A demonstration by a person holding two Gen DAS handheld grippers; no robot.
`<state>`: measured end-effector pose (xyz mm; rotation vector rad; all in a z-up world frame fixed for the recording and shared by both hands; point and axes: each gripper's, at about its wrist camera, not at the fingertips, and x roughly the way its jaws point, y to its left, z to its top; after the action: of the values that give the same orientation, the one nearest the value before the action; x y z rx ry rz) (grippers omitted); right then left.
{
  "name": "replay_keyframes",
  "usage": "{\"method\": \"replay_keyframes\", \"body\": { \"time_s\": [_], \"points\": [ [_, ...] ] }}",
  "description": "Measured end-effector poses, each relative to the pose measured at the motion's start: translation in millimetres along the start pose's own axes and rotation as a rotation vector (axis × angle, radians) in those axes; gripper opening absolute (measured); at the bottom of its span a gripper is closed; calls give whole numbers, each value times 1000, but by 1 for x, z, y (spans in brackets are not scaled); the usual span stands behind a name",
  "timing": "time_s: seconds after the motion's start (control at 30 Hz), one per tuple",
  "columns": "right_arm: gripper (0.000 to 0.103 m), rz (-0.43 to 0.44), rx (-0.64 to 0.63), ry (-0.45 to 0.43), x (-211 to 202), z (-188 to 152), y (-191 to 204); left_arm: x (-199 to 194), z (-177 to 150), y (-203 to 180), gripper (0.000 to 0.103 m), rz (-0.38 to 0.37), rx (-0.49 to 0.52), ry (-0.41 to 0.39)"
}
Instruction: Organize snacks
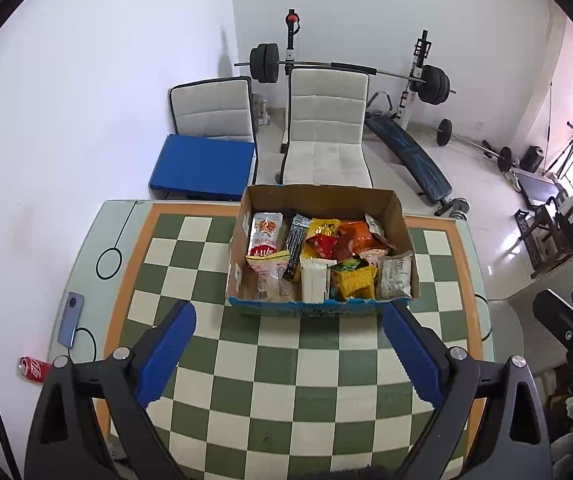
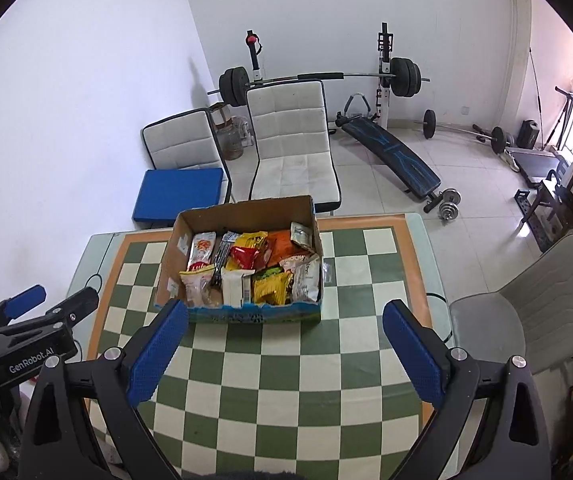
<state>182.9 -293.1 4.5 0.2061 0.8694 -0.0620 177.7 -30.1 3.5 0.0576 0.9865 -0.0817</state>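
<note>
An open cardboard box (image 1: 400, 216) stands on the far half of the checkered table (image 1: 286, 368). It holds several snack packets: a red-and-white pouch (image 1: 264, 234), a yellow packet (image 1: 356, 282), an orange bag (image 1: 356, 234) and a white carton (image 1: 313, 284). The box also shows in the right wrist view (image 2: 311, 210). My left gripper (image 1: 288, 316) is open and empty, held above the table just in front of the box. My right gripper (image 2: 284, 314) is open and empty, also just short of the box's front wall. Each gripper shows at the edge of the other's view.
A blue phone (image 1: 71, 318) lies at the table's left edge. A red soda can (image 1: 34, 369) lies on the floor beyond it. Two white chairs (image 1: 326, 128) and a blue cushion (image 1: 204, 168) stand behind the table. A grey chair (image 2: 526, 304) is at the right. Gym gear fills the back.
</note>
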Motion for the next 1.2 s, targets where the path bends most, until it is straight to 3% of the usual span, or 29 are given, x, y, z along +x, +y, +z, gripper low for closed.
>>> {"method": "replay_keyframes", "body": {
  "time_s": [0.47, 1.2],
  "points": [
    [100, -22, -2, 69, 58, 9, 5, 49, 8, -2, 96, 4, 16, 77],
    [100, -41, 1, 109, 80, 4, 2, 53, 9, -11, 96, -21, 48, 88]
  ]
}}
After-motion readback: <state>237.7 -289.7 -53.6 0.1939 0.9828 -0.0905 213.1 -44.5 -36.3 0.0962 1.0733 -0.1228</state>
